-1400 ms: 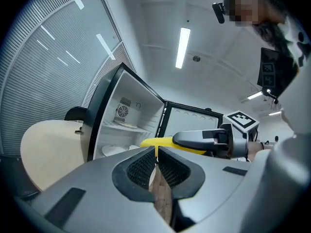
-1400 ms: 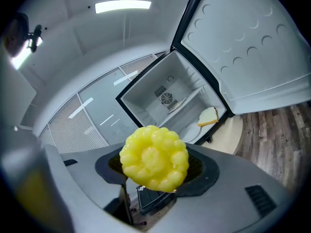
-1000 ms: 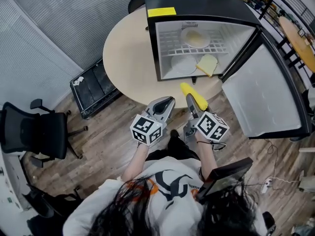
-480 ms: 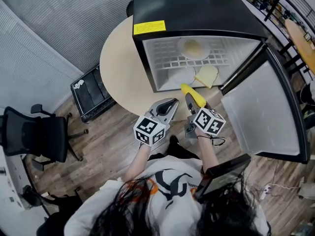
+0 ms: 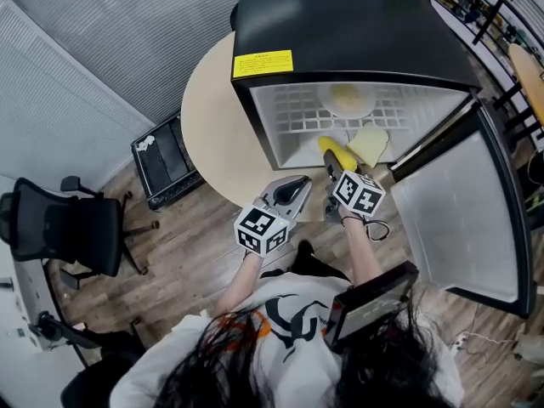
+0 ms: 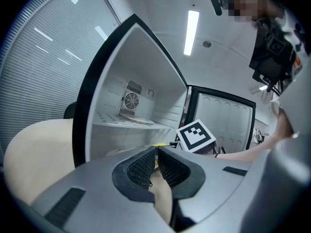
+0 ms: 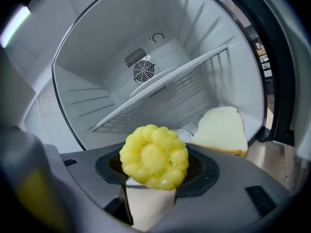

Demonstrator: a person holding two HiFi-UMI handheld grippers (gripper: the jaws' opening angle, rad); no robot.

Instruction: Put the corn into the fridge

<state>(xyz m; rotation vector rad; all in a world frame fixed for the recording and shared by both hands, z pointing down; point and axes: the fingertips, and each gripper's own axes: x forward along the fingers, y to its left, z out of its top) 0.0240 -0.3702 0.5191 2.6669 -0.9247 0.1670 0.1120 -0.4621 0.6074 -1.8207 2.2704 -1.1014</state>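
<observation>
Right gripper view: right gripper [image 7: 153, 174] clamps the corn [image 7: 154, 157] end-on, tip aimed into the fridge [image 7: 112, 76], a grip that looks right for sliding it straight in.
Corn: at the fridge mouth, bottom level, near bread [image 7: 221, 130].
Left gripper [image 6: 155, 165]: jaws pressed together, empty, parked aside.
Door [image 5: 459, 219]: swung wide for access.
Writing: yellow label [image 5: 263, 63] on top, unreadable.

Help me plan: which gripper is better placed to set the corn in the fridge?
Right. The right gripper holds the corn at the mouth of the open fridge; the left gripper is shut, empty, farther back.
</observation>
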